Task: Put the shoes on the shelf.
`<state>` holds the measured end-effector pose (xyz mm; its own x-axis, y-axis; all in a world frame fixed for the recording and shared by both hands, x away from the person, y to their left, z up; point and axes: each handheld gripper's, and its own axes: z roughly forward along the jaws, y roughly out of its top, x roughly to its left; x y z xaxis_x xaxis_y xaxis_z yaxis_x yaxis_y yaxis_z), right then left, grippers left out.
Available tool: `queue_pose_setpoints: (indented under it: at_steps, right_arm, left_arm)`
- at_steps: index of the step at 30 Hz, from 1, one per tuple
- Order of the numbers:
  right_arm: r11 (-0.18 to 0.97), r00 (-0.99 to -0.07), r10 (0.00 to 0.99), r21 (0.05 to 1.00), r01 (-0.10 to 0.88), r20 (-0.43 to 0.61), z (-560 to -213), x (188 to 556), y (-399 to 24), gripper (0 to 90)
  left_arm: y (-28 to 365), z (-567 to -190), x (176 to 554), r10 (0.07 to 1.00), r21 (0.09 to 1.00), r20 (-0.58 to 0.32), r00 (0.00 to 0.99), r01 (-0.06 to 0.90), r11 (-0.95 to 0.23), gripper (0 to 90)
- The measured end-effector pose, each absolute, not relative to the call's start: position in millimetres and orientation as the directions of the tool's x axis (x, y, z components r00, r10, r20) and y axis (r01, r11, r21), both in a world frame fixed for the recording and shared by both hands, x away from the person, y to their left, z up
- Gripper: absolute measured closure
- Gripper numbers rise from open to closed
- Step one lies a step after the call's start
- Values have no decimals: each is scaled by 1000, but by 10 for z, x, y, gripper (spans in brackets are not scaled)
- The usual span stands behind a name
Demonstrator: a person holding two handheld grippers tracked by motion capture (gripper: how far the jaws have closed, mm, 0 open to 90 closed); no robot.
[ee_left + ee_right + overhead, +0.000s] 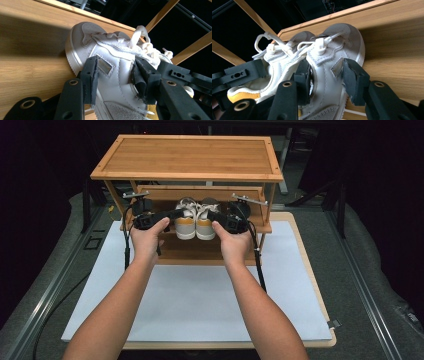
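Note:
Two white sneakers with yellow heels stand side by side on the middle shelf (261,227) of a wooden shoe rack (187,157), toes pointing away from me. My left gripper (171,216) (117,72) straddles the left sneaker (185,226) (110,57) across its width, one pad on the outer side and the other at the collar. My right gripper (214,216) (328,75) holds the right sneaker (204,226) (329,60) the same way. Both pairs of pads touch the uppers. The left sneaker (274,67) also lies beside the right one in the right gripper view.
The rack stands at the far end of a white mat (200,305) on a wooden board. Its top shelf overhangs the sneakers closely. A lower shelf (192,251) lies below them. Rack posts (112,195) flank both hands. Cables trail from each gripper down along the wrists.

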<state>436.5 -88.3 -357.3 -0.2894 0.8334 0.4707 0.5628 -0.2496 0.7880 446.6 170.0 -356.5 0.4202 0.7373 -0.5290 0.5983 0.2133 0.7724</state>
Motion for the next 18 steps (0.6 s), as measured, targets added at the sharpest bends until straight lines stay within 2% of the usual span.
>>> queue_pose_setpoints:
  at_steps: [8, 14, 18]
  right_arm:
    - [-270, -280, 821, 770, 578, 498, -3573, 4388, -897, 564]
    - [-222, -289, 847, 791, 570, 445, -3540, 4395, -879, 554]
    - [-231, -294, 838, 787, 572, 460, -3543, 4405, -888, 543]
  left_arm:
    - [1703, -3562, 4494, 729, 760, -547, 411, 609, 227, 522]
    - [1698, -3570, 4509, 737, 761, -539, 407, 610, 220, 505]
    - [1698, -3565, 4518, 740, 767, -532, 412, 605, 214, 502]
